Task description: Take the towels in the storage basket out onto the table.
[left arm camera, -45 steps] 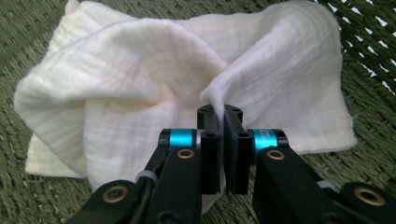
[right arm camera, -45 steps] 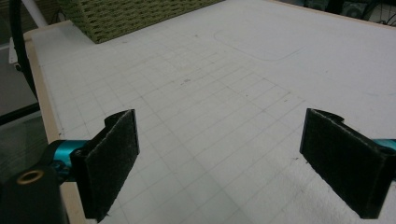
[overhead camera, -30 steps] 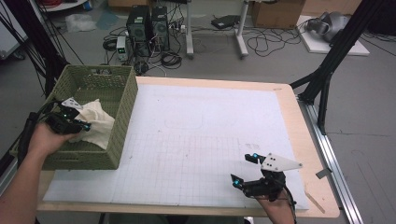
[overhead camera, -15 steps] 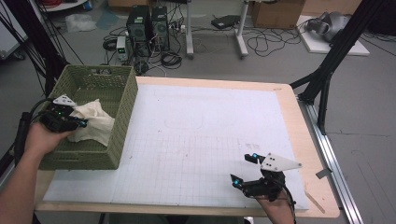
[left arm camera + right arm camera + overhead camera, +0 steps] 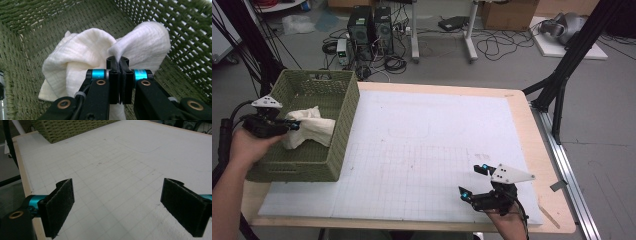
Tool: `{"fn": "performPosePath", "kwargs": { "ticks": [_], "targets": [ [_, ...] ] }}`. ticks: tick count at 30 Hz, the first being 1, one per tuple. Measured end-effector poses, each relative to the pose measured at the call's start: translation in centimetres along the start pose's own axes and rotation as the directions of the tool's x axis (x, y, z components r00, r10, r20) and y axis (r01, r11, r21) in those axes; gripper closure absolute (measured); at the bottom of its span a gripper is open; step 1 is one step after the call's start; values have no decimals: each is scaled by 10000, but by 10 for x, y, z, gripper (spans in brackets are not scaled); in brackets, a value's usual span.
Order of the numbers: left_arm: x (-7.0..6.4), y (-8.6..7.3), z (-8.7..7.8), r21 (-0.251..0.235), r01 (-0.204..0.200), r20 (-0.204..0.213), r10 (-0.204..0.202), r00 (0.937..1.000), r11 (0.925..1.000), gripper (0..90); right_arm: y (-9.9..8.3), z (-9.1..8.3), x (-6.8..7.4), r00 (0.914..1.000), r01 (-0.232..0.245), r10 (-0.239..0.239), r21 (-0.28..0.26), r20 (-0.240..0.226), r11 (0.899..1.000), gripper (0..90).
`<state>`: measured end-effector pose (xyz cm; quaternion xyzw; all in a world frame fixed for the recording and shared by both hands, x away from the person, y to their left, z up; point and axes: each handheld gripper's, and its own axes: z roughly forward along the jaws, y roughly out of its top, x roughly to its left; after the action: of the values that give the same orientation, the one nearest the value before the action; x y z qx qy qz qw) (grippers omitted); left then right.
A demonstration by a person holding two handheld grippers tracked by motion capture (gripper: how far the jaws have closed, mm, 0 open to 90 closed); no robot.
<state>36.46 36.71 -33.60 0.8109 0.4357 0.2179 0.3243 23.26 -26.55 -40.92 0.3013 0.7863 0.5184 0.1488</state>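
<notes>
tongs on the left (image 5: 117, 65) are clamped tight on a fold of the white cloth (image 5: 82, 57), pinching it right at the tips, with the cloth bunched inside the green basket (image 5: 314, 160). in the high view the left tongs (image 5: 294, 126) sit at the basket's left wall and the cloth (image 5: 312, 131) lies against them, in the middle of the basket. the right tongs (image 5: 473, 182) hover with jaws spread wide over the near right part of the counter (image 5: 422, 150), well apart from the basket and holding nothing.

what could go wrong: the grip takes only a thin ridge of fabric, so a quick pull may let the fold slide out and the cloth drop back. as it lifts, the hanging part may also drag on the woven wall and catch, tipping or shifting the light basket, since nothing steadies it.

the cloth is crumpled into 2 lobes, so it has no clear front. its long axis, as far as a bundle has 1, runs across the basket from the left tongs toward the right wall, slightly toward the near side.
</notes>
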Motion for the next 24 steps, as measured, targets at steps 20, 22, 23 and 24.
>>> {"fn": "performPosePath", "kwargs": {
  "ticks": [20, 22, 23, 24],
  "targets": [
    [7, 7, -30, -1315, 992, 567, -924, 9941, 9863, 877, 0, -1, 0, 10000, -12, 12, -57, 19, 10000, 110],
    [7, 8, -33, -1458, 1087, 629, -1004, 9930, 9833, 877, 0, -1, 0, 10000, -18, 18, -58, 20, 10000, 110],
    [7, 8, -34, -1519, 1129, 680, -1036, 9923, 9819, 877, 0, -1, 0, 10000, -12, 12, -55, 12, 10000, 110],
    [7, 8, -35, -1586, 1170, 716, -1068, 9917, 9804, 878, 0, -1, 0, 10000, -31, 31, -39, 5, 10000, 110]
  ]
}}
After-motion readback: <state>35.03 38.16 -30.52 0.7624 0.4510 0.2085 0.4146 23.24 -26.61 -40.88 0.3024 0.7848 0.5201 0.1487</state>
